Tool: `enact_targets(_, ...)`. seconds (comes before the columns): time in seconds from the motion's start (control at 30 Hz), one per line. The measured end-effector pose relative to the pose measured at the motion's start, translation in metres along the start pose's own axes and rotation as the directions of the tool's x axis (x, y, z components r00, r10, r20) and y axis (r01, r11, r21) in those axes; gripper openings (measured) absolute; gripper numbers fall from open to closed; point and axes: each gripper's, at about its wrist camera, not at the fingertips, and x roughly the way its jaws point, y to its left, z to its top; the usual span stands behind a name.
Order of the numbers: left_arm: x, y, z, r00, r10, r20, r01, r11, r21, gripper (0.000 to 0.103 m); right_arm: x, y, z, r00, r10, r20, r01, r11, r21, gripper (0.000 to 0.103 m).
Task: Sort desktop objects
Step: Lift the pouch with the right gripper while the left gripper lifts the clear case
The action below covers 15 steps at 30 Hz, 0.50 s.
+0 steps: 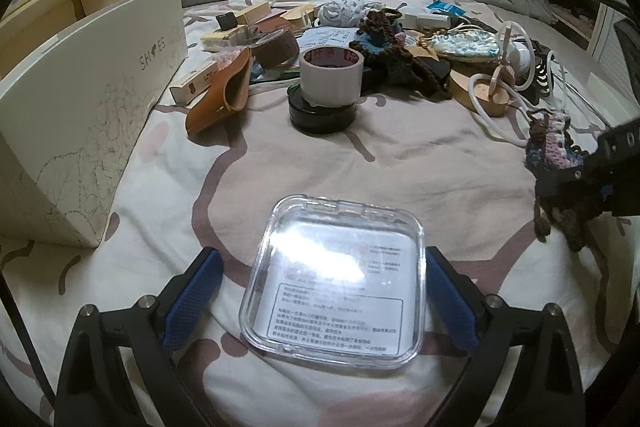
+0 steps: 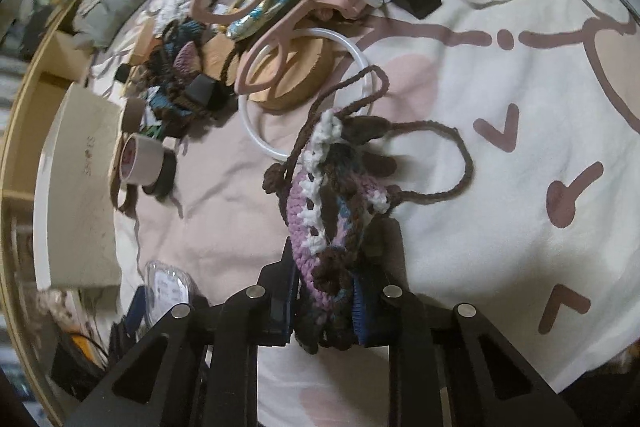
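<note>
Right gripper (image 2: 326,303): jaws pinched on a crocheted pouch (image 2: 332,211), purple, white and brown yarn bunched between the pads. The pouch's long axis runs straight out from the jaws, and its brown drawstring (image 2: 440,155) loops loose beyond it over the bedsheet (image 2: 500,227). Judgement: pick done, carry stage next.

Left gripper (image 1: 324,299): jaws spread wide, one blue pad on each side of a clear plastic case (image 1: 336,283). The case lies flat on the sheet between them with a printed card inside. The right pad sits just beside its edge and the left pad stands a little off (contact not confirmed, so I read this as not gripped).

Key relation: the white shoebox (image 1: 84,107) stands to the left of both grippers, its open side not visible. If it is the bin, the left hand is nearer, and the pouch must cross over the case to reach it.

Clutter further out: a white tape roll (image 1: 331,77) stacked on a black tin (image 1: 322,115), and pink scissors (image 2: 272,27) on a cork disc (image 2: 296,71).

View differences: the left wrist view shows the right gripper (image 1: 600,171) side-on with the pouch hanging clear of the sheet. The right wrist view alone shows the pads' bite, and shows the case (image 2: 166,287) only small, at lower left.
</note>
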Motion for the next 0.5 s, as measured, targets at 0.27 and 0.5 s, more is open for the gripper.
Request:
enact_targets(0.27, -0.005, 0.002, 0.001, 1.0, -0.019, -0.005, 0.019, 1.0, -0.013, 0.079, -0.003, 0.004, -0.011, 0.994, -0.024, 0.11, 0.039, 0.99, -0.139, 0.022)
enact_targets(0.5, -0.012, 0.01, 0.001, 0.999, -0.05, 0.004, 0.05, 0.997, -0.06, 0.077, -0.002, 0.006, -0.014, 0.988, -0.003, 0.154, 0.028, 0.987, -0.157, 0.021)
